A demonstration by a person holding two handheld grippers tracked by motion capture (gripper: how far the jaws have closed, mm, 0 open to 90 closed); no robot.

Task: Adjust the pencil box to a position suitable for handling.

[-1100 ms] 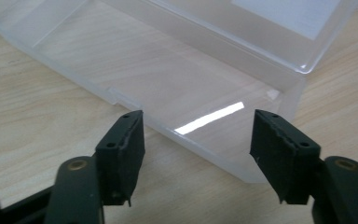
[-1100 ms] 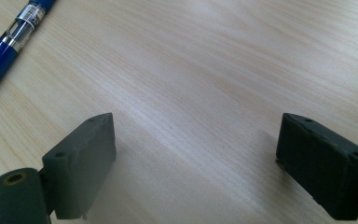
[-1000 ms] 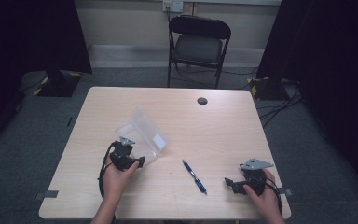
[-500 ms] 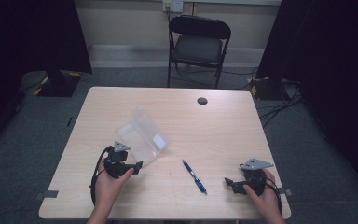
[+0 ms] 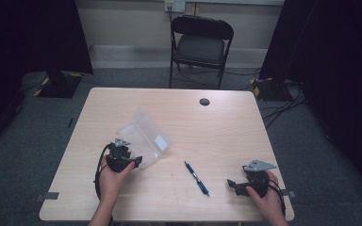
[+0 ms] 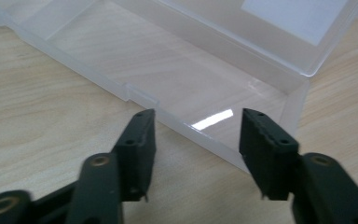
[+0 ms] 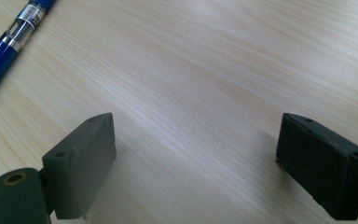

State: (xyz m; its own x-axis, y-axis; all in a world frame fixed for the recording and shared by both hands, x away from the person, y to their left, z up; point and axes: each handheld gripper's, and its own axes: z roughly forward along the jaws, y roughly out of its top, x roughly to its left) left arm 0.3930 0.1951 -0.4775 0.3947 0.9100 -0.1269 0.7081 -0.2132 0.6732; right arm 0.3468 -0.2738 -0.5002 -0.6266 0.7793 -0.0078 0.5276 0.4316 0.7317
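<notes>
Where the table [image 5: 217, 122] carries its contents, the entries read as follows. Clear plastic box [image 5: 143, 136]: lid raised, interior empty, lying left of the table's centre; in the left gripper view [image 6: 177, 84] its near wall and latch tab sit directly ahead of the jaws. Left gripper [image 5: 139, 161]: held at the box's near corner, jaws part-spread and just now closing, the box's front wall ahead of the fingertips [image 6: 137, 140] and not yet pinched. Blue pen [image 5: 196, 178]: lying flat between the two hands, just right of the box; seen also at the upper left of the right gripper view [image 7: 14, 37]. Right gripper [image 5: 229, 183]: low at the table's near right edge, jaws spread wide over bare wood, pen near but untouched.
</notes>
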